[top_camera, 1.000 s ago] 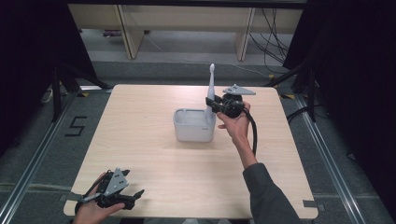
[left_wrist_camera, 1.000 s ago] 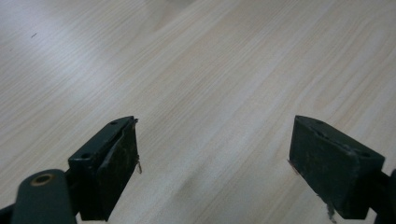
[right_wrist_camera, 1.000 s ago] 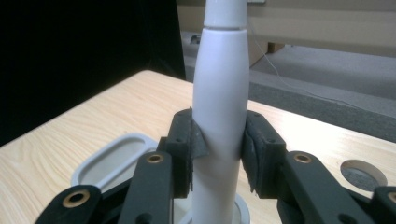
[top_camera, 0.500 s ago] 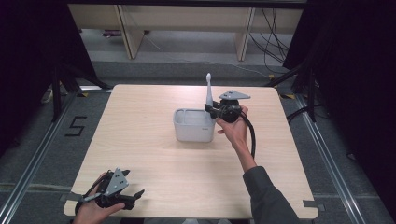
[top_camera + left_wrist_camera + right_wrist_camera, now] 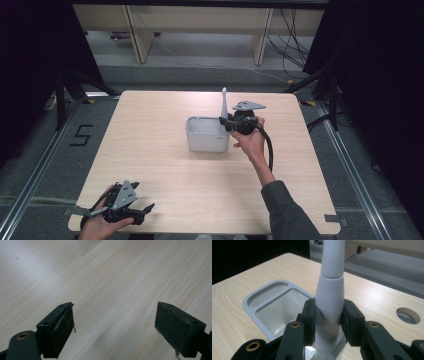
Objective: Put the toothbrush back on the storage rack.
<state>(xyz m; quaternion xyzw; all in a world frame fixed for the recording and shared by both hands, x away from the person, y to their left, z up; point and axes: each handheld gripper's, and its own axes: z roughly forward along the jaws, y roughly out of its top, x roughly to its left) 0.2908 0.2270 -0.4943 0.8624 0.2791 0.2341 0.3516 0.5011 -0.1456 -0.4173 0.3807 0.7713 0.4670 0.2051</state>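
A white tapered brush handle (image 5: 224, 102) stands upright with my right gripper (image 5: 226, 122) shut on its thick lower part. In the right gripper view both pads press on the handle (image 5: 330, 290), and its lower end is at the near rim of the pale grey container (image 5: 249, 307). That container (image 5: 207, 144) sits mid-table and has a narrow compartment beside a larger one. My left gripper (image 5: 144, 212) rests at the table's front left corner, held in a hand. Its jaws stand wide apart over bare wood (image 5: 115, 327).
The light wooden table (image 5: 160, 165) has a round hole (image 5: 408, 315) in its top, to the right of the container. Wooden shelving (image 5: 200, 30) stands beyond the far edge. Dark curtains hang on both sides. A black cable (image 5: 269, 150) trails from the right gripper.
The right gripper has come down slightly with the white handle, closer to the container's rim. The left gripper has stayed where it was.
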